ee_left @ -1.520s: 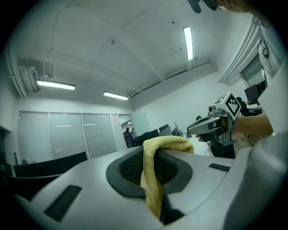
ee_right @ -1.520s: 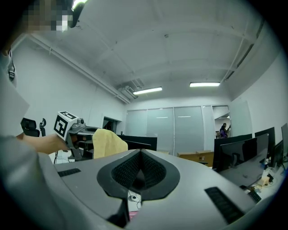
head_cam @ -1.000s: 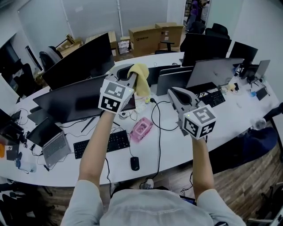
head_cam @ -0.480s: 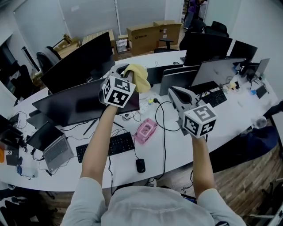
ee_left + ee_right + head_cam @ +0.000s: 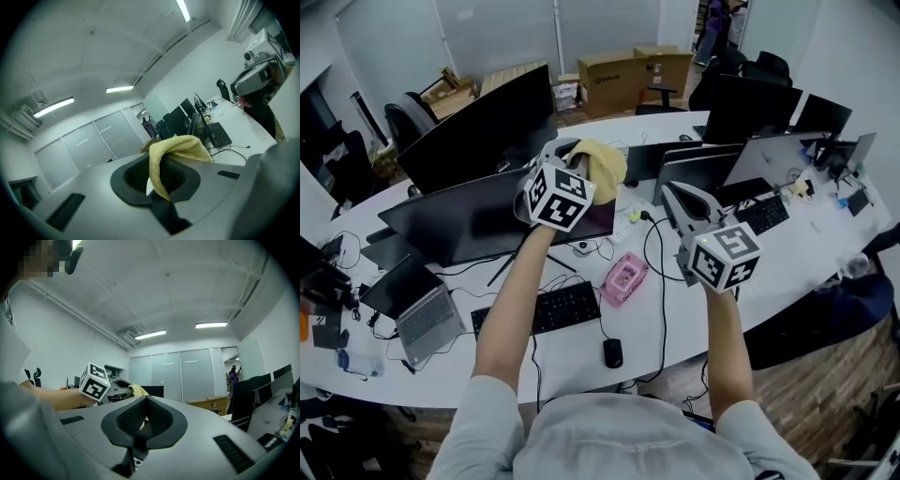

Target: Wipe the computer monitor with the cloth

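Head view: the left gripper (image 5: 570, 155) lifts the yellow cloth (image 5: 602, 167) by the upper right corner of the dark monitor (image 5: 478, 220); contact unclear. A keyboard (image 5: 553, 307), pink case (image 5: 624, 277) and cables crowd the counter (image 5: 769, 253) below, likely snags.

Left gripper view: jaws clamped on a fold of cloth, which looks soft, light and apt to bunch.

Right gripper view: the right gripper (image 5: 143, 416) has its jaws together, empty
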{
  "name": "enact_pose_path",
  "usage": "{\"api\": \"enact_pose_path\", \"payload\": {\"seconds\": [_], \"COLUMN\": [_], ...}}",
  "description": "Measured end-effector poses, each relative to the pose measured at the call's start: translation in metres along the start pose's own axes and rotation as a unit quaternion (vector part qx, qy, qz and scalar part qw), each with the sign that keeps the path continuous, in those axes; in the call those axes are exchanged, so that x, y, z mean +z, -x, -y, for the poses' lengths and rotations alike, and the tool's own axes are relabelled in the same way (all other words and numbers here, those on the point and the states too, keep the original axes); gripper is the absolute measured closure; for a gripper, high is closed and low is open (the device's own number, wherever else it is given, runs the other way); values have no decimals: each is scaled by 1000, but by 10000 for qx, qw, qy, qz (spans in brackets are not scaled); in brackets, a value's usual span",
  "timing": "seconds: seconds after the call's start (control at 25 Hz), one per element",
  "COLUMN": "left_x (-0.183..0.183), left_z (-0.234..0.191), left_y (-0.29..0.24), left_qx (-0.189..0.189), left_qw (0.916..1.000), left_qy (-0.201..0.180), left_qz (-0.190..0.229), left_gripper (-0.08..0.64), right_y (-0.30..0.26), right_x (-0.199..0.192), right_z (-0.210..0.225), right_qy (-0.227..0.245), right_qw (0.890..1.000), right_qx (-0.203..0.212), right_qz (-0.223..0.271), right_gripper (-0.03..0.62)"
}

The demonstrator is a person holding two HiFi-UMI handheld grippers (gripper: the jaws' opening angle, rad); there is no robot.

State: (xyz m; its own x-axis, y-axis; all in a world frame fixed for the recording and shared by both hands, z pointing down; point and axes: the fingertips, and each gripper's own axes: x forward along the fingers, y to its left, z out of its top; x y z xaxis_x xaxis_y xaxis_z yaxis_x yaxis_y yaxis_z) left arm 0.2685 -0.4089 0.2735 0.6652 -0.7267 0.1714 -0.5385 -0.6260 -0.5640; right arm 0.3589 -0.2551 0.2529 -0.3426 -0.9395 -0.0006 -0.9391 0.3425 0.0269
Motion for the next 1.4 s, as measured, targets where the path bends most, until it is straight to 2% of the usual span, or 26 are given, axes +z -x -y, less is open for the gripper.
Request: {"api": "enact_pose_path", "payload": {"seconds": [0.16,0.32,0.76,1.4], "left_x": [-9,-20,-54,-120], "left_z": [-10,-23,-61,-133], "left_y": [9,17,54,123], "left_qx": [57,117,280,573], "left_qw": [9995,9988,9987,9951], "left_qy": [-314,-444,-363,-476], "left_qz": [-59,-143,-242,-655], "left_gripper": [517,517,517,517], "right_y": [-11,-22,-52,-101], "right_x": [-1,-4,-8,-1], "right_z": [-13,-22,-69,-147], "right_qy": [119,357,578,764], "right_qw": [9999,9990,9979,9962], "right_qx": [-31,-195,-41,202], "right_qz": [-48,-164,-297,-379], "right_gripper": [565,565,565,565]}}
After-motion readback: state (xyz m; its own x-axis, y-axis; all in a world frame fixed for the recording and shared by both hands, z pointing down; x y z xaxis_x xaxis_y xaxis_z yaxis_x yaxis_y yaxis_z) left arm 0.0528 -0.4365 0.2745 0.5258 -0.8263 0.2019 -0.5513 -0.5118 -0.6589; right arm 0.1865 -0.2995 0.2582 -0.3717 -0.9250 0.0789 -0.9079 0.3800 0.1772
